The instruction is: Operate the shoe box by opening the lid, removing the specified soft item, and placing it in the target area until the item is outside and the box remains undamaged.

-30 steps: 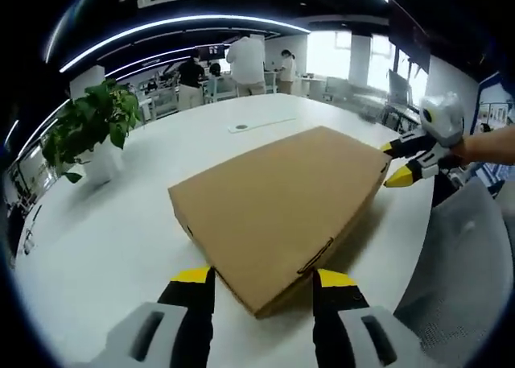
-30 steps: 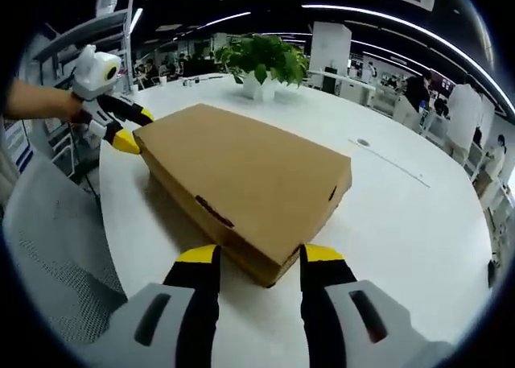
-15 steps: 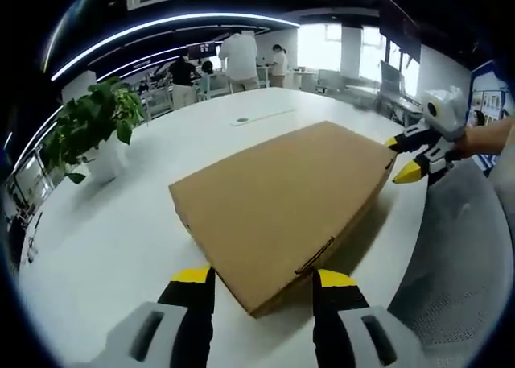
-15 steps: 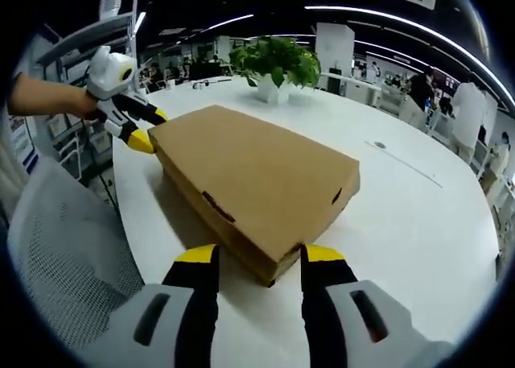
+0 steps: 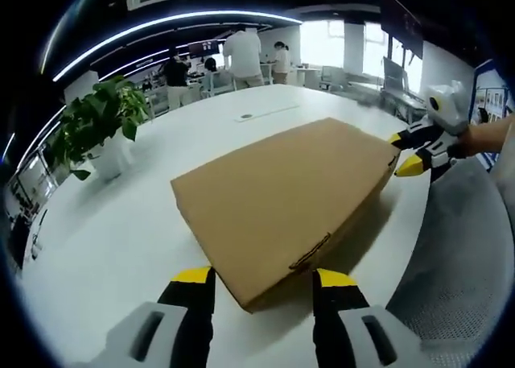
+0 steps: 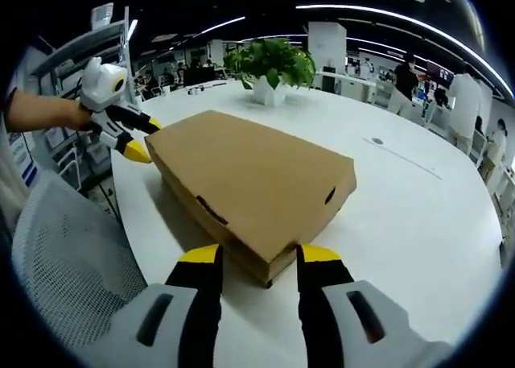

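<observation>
A shut brown cardboard shoe box [image 5: 282,203] lies flat on the white table [image 5: 105,247]. My left gripper [image 5: 264,281] is open, its yellow-tipped jaws either side of the box's near corner. The right gripper [image 5: 405,153], held by a hand, straddles the far right corner. In the right gripper view the same box [image 6: 249,179] runs away from my open right gripper [image 6: 259,257], whose jaws flank its near corner. The left gripper [image 6: 143,139] stands at the far left corner. The lid is down, so the box's contents are hidden.
A potted green plant [image 5: 96,130] [image 6: 269,62] stands on the table beyond the box. A grey mesh chair [image 5: 459,255] [image 6: 64,263] sits against the table edge near the grippers. People [image 5: 241,58] stand at desks in the background.
Both views have shifted slightly with the hands. The box is still shut and in place, and each gripper remains open at its own corner.
</observation>
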{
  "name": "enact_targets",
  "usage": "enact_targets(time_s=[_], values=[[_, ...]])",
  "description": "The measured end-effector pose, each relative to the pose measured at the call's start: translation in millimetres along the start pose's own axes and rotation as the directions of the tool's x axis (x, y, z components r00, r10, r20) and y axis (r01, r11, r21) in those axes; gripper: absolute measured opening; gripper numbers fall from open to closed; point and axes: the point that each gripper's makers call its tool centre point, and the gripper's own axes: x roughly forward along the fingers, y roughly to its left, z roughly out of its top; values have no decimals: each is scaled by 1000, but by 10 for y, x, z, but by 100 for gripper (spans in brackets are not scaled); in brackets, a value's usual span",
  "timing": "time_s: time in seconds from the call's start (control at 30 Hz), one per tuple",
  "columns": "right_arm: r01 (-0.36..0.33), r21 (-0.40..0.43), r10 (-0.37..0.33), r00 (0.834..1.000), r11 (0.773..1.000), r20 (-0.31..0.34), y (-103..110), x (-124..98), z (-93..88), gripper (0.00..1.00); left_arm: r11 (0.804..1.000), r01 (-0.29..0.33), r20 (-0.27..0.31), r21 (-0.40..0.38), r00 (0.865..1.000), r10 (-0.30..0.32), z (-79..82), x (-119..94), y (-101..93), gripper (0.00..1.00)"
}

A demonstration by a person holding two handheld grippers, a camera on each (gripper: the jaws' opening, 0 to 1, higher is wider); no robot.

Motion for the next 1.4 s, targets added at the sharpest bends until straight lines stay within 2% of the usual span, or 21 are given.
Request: enact_targets(time_s=[0.37,0.5,0.7,0.97,1.13,1.4], values=[[-16,27,16,1000,1000,19,26,-49,65,35,997,-11,-8,-74,1000,11,-47,-81,-80,52],[-27,41,26,999,999,26,18,-98,125,35,991,-15,-5,-133,1000,15,43,-116,-97,57],[-33,27,32,999,999,43,20,-172,226,34,993,-26,-21,-119,999,24,135,-207,-107,59],[-25,7,24,996,1000,83,20,-293,447,36,994,-32,-1,-100,999,32,318,-341,-86,60],[-25,-13,26,995,1000,91,20,-338,564,39,992,-29,34,-122,999,33,439,-406,-46,60],[-8,-50,14,993,999,117,-66,-389,758,38,992,-34,82,-120,996,44,658,-489,32,59]])
